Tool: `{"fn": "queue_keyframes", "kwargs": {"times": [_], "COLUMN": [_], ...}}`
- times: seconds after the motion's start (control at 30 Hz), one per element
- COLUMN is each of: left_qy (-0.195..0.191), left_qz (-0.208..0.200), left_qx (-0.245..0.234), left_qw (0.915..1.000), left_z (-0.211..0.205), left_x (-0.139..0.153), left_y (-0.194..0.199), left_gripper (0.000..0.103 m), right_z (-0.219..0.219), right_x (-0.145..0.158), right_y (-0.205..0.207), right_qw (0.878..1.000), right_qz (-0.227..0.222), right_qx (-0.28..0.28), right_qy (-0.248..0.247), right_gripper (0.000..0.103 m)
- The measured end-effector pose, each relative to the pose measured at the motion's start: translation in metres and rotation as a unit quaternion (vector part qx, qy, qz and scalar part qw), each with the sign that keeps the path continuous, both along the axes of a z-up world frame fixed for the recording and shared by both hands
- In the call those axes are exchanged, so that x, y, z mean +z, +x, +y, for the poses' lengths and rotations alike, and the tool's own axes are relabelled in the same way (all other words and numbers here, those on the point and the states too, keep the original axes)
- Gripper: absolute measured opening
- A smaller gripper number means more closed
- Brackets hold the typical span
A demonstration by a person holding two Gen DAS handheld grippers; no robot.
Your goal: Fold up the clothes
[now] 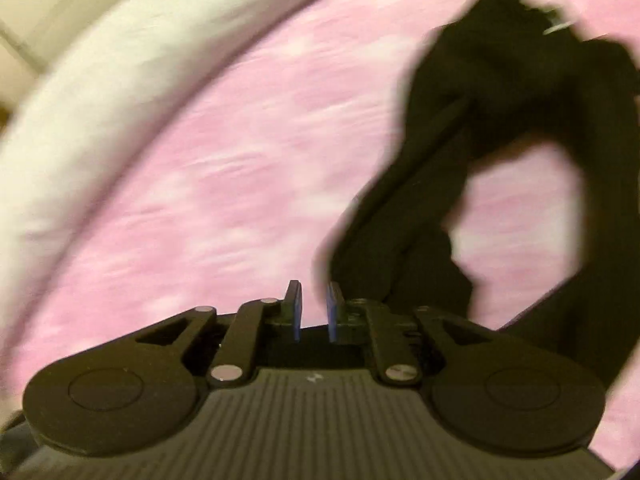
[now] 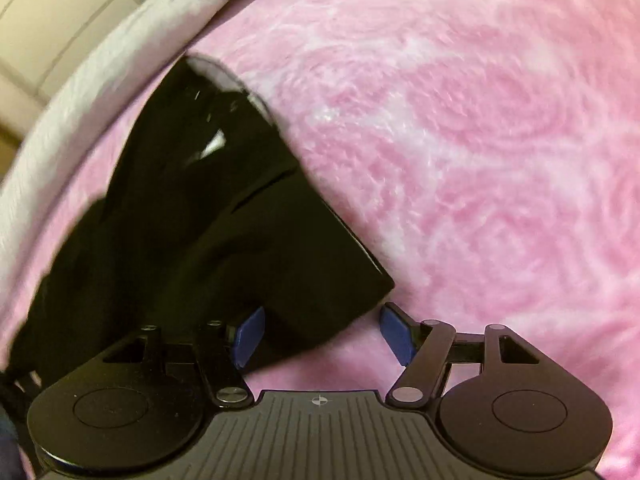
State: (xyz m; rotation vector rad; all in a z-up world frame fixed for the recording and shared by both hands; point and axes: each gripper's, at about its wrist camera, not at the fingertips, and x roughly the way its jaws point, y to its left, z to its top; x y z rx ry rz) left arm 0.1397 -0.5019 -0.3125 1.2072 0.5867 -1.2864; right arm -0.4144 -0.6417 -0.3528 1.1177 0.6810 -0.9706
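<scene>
A black garment (image 1: 492,92) lies crumpled on the pink bed cover (image 1: 224,168), stretching from the upper right down to just right of my left gripper (image 1: 314,312). That gripper's blue pads (image 1: 296,312) stand a narrow gap apart, and only pink cover shows between them. In the right wrist view the same black garment (image 2: 224,216) spreads to the left, and one folded corner reaches down between the blue pads (image 2: 396,332) of my right gripper (image 2: 322,332). Those jaws stand wide, with neither pad pressing on the cloth. The picture is smeared by motion.
A white quilt or sheet edge (image 1: 88,92) borders the pink cover on the left, and appears again as a white edge (image 2: 100,80) in the right wrist view. Pale floor tiles (image 2: 48,20) lie beyond it. Pink cover (image 2: 480,160) fills the right side.
</scene>
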Motion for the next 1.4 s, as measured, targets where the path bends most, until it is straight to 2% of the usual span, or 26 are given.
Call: {"fn": "queue_keyframes", "kwargs": {"times": [0.07,0.1,0.13,0.17,0.2,0.23,0.27,0.37,0.43,0.53,0.63,0.73,0.87,0.93,0.97,1.0,1.03,1.17,1.23,1.3,1.37,1.4], "left_qy": [-0.015,-0.029,-0.044,-0.056,-0.060,-0.056,-0.049,0.003,0.034,0.048,0.047,0.038,0.024,0.010,0.002,-0.005,-0.012,-0.029,-0.020,0.006,0.037,0.053], "left_qz": [-0.040,-0.032,-0.025,-0.017,-0.005,0.013,0.028,0.054,0.056,0.037,0.030,0.024,0.032,0.036,0.041,0.046,0.048,0.034,0.056,0.081,0.099,0.108], "left_qx": [0.037,0.047,0.051,0.053,0.041,0.021,-0.002,-0.069,-0.114,-0.156,-0.159,-0.146,-0.085,-0.050,-0.038,-0.025,-0.017,-0.042,-0.069,-0.117,-0.172,-0.200], "left_qw": [0.9984,0.9979,0.9974,0.9969,0.9973,0.9981,0.9984,0.9961,0.9914,0.9859,0.9856,0.9883,0.9956,0.9980,0.9984,0.9986,0.9987,0.9981,0.9958,0.9898,0.9794,0.9725], "left_z": [0.003,0.009,0.019,0.029,0.042,0.056,0.071,0.103,0.121,0.138,0.144,0.145,0.146,0.142,0.136,0.130,0.124,0.089,0.071,0.060,0.054,0.051], "left_x": [0.009,0.017,0.023,0.029,0.033,0.032,0.030,0.009,-0.008,-0.028,-0.040,-0.044,-0.042,-0.039,-0.039,-0.040,-0.040,-0.051,-0.060,-0.069,-0.077,-0.081], "left_y": [0.001,-0.004,-0.014,-0.025,-0.040,-0.059,-0.078,-0.127,-0.158,-0.187,-0.193,-0.183,-0.153,-0.133,-0.125,-0.117,-0.109,-0.088,-0.079,-0.078,-0.080,-0.080], "left_gripper": [0.026,0.043,0.054,0.055,0.057,0.064,0.066,0.066,0.066,0.066,0.066,0.068,0.069,0.072,0.072,0.072,0.072,0.072,0.069,0.062,0.053,0.043], "right_z": [0.000,-0.001,-0.003,-0.003,-0.008,-0.013,-0.018,-0.029,-0.041,-0.059,-0.080,-0.096,-0.091,-0.073,-0.065,-0.057,-0.049,-0.011,0.009,0.024,0.039,0.045], "right_x": [-0.001,-0.001,-0.001,-0.001,0.000,0.002,0.003,0.028,0.053,0.083,0.094,0.087,0.075,0.080,0.080,0.079,0.081,0.084,0.083,0.080,0.075,0.072], "right_y": [-0.003,-0.008,-0.013,-0.017,-0.021,-0.026,-0.030,-0.038,-0.057,-0.089,-0.116,-0.130,-0.112,-0.101,-0.091,-0.082,-0.074,-0.041,-0.023,-0.006,0.012,0.020], "right_qw": [0.999,0.998,0.997,0.996,0.995,0.995,0.995,0.998,0.999,0.998,0.992,0.980,0.967,0.960,0.955,0.951,0.950,0.953,0.954,0.951,0.946,0.944], "right_qz": [-0.021,-0.031,-0.041,-0.051,-0.051,-0.050,-0.049,-0.026,-0.004,0.051,0.123,0.196,0.250,0.276,0.289,0.301,0.303,0.286,0.272,0.269,0.269,0.265], "right_qx": [-0.035,-0.048,-0.060,-0.075,-0.077,-0.079,-0.080,-0.049,-0.037,-0.023,-0.023,-0.022,0.019,0.030,0.029,0.029,0.032,0.071,0.103,0.136,0.167,0.182], "right_qy": [0.004,0.007,0.009,0.016,0.026,0.036,0.046,0.036,0.019,-0.011,-0.031,-0.038,-0.041,-0.043,-0.053,-0.062,-0.070,-0.075,-0.071,-0.072,-0.076,-0.076], "right_gripper": [0.068,0.068,0.068,0.057,0.030,0.022,0.013,0.009,0.009,0.009,0.009,0.009,0.012,0.026,0.038,0.045,0.046,0.051,0.053,0.053,0.053,0.054]}}
